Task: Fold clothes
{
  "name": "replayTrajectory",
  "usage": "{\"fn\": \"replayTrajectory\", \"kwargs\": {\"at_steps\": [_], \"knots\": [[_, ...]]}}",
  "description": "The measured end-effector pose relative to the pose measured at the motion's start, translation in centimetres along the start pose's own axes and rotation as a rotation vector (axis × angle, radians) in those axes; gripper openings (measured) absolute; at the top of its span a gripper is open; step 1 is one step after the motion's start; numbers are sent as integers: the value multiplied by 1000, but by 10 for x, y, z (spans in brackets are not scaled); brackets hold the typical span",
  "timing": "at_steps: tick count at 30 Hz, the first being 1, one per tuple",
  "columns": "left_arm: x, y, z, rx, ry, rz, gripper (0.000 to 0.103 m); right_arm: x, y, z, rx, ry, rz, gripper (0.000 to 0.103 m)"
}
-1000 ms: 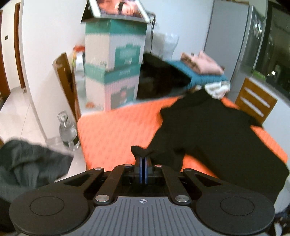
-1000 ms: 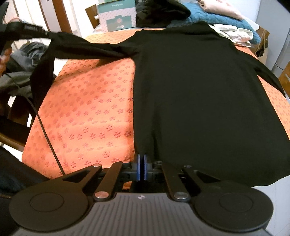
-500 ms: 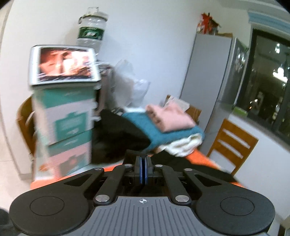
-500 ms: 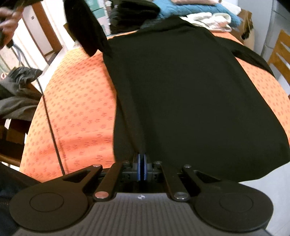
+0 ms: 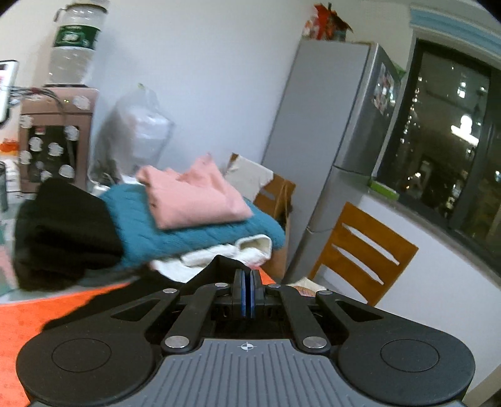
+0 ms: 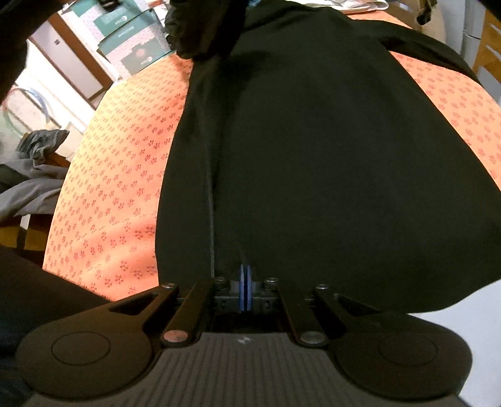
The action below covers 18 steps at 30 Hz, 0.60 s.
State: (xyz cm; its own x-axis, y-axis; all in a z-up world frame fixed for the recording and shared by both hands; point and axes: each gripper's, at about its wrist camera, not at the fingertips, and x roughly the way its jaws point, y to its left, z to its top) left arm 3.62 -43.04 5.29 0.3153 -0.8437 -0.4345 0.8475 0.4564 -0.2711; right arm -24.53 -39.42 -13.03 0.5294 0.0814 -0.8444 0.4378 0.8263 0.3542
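A black sweater [image 6: 328, 156] lies spread on the table's orange flowered cloth [image 6: 119, 156]. Its left side is folded in over the body. My right gripper [image 6: 245, 270] is shut on the near hem, close to the table's front edge. One black sleeve [image 6: 203, 28] hangs lifted above the sweater's top left. My left gripper [image 5: 247, 275] is shut on that sleeve [image 5: 216, 266], whose cloth peaks around the fingertips and trails down to the left. The left gripper is raised over the far part of the table.
Folded clothes are piled at the table's far end: a pink top [image 5: 194, 194] on a teal knit [image 5: 175, 234], black and white pieces beside them. A wooden chair [image 5: 363, 250] and a grey fridge [image 5: 338, 125] stand beyond. Grey clothes [image 6: 31, 175] lie off the left edge.
My left gripper has lifted the sleeve from the left side of the table and swung it up and across over the sweater. The right gripper has drawn the hem's left side inward.
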Motion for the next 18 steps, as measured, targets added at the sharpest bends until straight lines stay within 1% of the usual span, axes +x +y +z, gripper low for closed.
{"fn": "replayTrajectory", "kwargs": {"at_steps": [4,6,11,13,14,15,16,18], "knots": [[31,-22,-4,5,20,0,5,-2,-11,1,0,8,14,2],[42,-29,-6,27,31,-4,5,-4,-17,1,5,11,15,2],[75,-37,-17,67,96,-6,5,-4,-27,3,17,14,3,2],[85,-37,-23,86,142,-10,9,-3,-29,4,22,17,-7,2],[90,-37,-25,95,172,-14,13,-3,-30,5,25,20,-14,3],[95,-37,-28,106,202,-18,29,-2,-31,6,29,23,-21,3],[95,-35,-29,125,218,-15,47,-3,-31,7,21,22,-29,4],[86,-27,-25,155,222,-6,60,-7,-31,8,7,17,-53,4]]}}
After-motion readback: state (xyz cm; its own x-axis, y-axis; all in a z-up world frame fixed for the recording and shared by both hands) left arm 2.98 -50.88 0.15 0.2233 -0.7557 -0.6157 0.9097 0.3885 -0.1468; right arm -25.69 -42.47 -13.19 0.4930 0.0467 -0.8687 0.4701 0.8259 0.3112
